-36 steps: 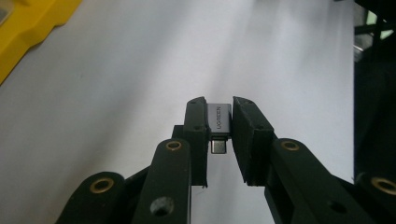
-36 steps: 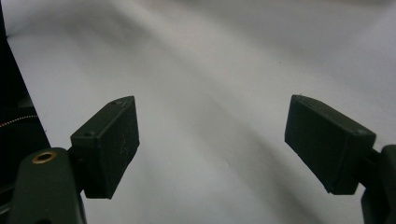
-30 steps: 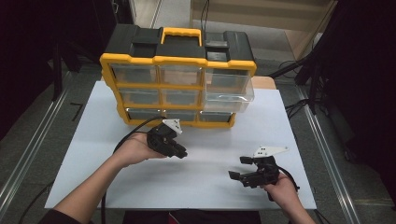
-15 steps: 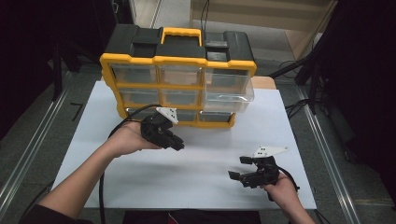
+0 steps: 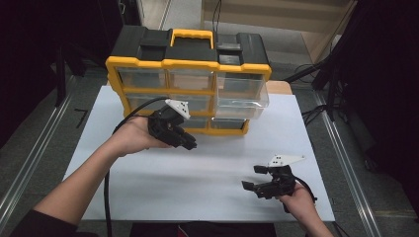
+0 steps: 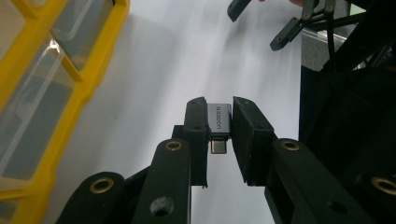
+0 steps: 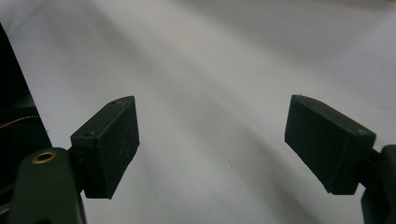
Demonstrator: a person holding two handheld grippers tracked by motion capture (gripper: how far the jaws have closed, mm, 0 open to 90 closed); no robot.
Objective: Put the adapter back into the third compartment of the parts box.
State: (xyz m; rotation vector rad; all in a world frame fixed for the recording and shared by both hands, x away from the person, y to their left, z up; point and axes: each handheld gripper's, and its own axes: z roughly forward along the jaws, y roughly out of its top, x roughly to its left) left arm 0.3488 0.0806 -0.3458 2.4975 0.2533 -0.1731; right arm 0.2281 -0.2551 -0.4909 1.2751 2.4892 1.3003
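Observation:
A yellow and black organiser box (image 5: 188, 79) with clear drawers stands at the back of the white table (image 5: 207, 163). Its right middle drawer (image 5: 242, 96) is pulled out. My left gripper (image 5: 190, 143) hovers just in front of the box, shut on a small grey USB adapter (image 6: 219, 119) marked UGREEN, whose metal plug points toward the camera. The box's yellow frame (image 6: 79, 98) runs along the left of the left gripper view. My right gripper (image 5: 252, 178) rests low at the front right, jaws wide open (image 7: 212, 140) over bare white surface. The right gripper (image 6: 280, 28) also appears far off in the left gripper view.
A black cable (image 5: 106, 197) trails from the left gripper along the forearm. Metal rails (image 5: 356, 168) border the table on both sides. A dark edge (image 6: 345, 116) lies beyond the table's right side. A wooden block (image 5: 279, 88) sits behind the open drawer.
My left gripper has moved back and a little left, closer to the box front, still holding the adapter. The right gripper has stayed in place and open.

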